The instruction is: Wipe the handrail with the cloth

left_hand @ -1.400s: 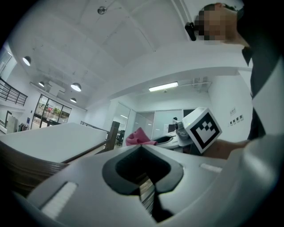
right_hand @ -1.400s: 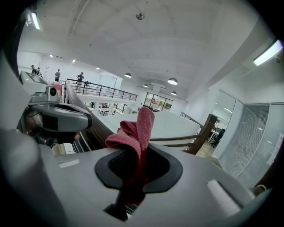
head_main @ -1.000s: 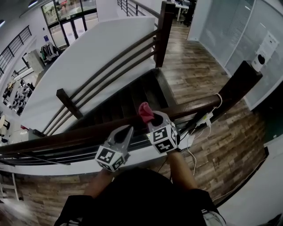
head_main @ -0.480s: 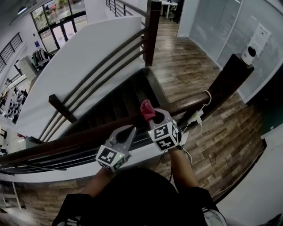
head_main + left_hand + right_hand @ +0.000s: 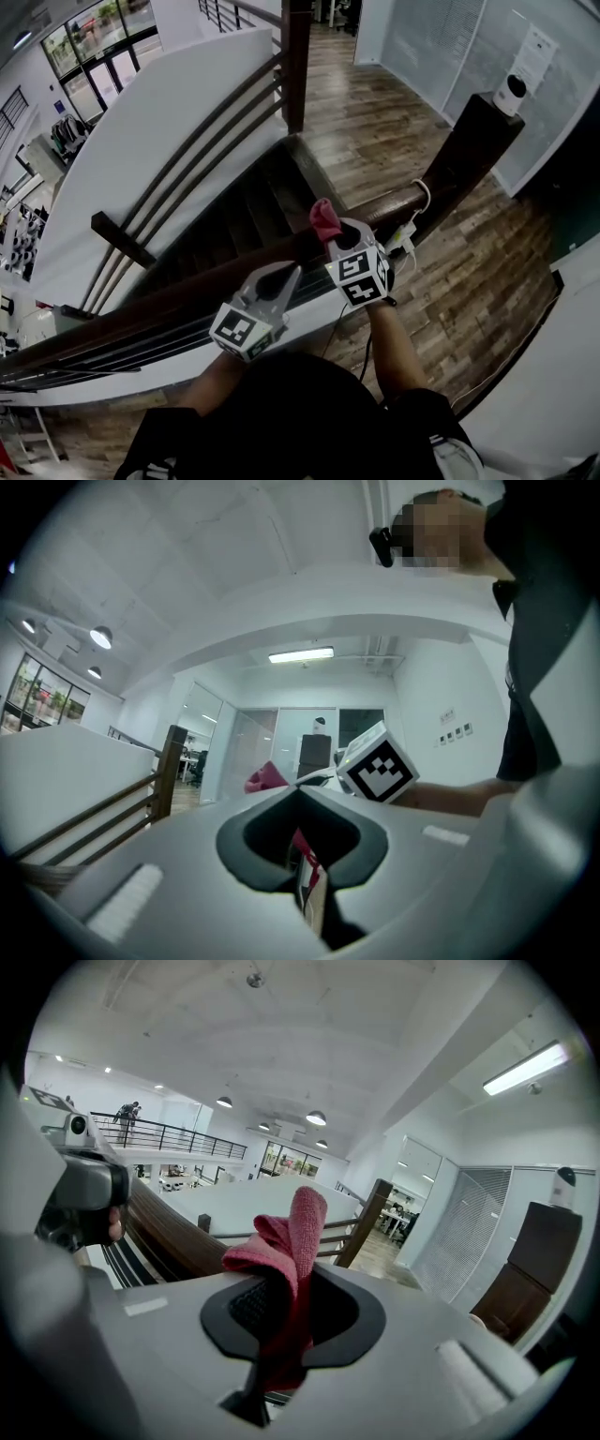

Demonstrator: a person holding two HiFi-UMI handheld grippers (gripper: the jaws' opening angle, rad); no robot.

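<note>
Head view: the right gripper (image 5: 336,236) held the red cloth (image 5: 324,216) upright just above the wooden handrail (image 5: 169,302), whose length ran off leftward.

Left gripper view: the left gripper (image 5: 298,791) had its jaws pressed together, apparently empty.

Right gripper view: the jaws pinched the cloth (image 5: 289,1232), and the handrail (image 5: 164,1232) lay lower-left of them.

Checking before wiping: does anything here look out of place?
Yes: a white cable loops over the handrail beside the dark post, just ahead of the cloth held in the right gripper. It may snag the wipe.
</note>
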